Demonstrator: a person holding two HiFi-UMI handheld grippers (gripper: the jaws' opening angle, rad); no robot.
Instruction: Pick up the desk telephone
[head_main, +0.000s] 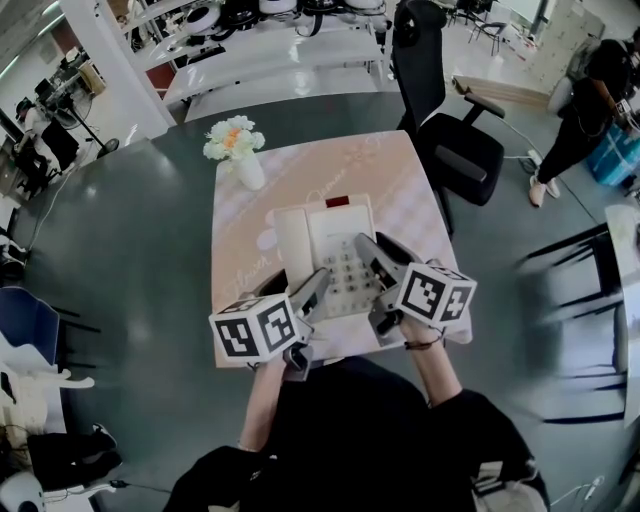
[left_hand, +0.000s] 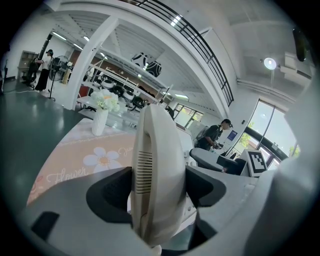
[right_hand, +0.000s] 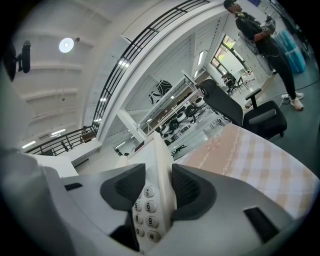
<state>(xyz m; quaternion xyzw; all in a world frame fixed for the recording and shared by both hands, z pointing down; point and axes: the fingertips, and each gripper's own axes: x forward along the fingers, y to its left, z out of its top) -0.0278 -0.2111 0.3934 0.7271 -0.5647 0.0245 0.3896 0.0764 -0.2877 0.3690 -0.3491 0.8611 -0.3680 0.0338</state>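
Phone grasped both sides; lift unconfirmed.
Left gripper and right gripper jaws clamp its edges; clearance above worktop unclear.

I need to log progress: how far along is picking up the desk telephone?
Done: the left gripper is clamped on the handset, and the right gripper is clamped on the keypad edge of the desk telephone. In hand: a grip on both sides. Left: the lift. In the head view the telephone looks to lie on the tablecloth, not clearly raised.
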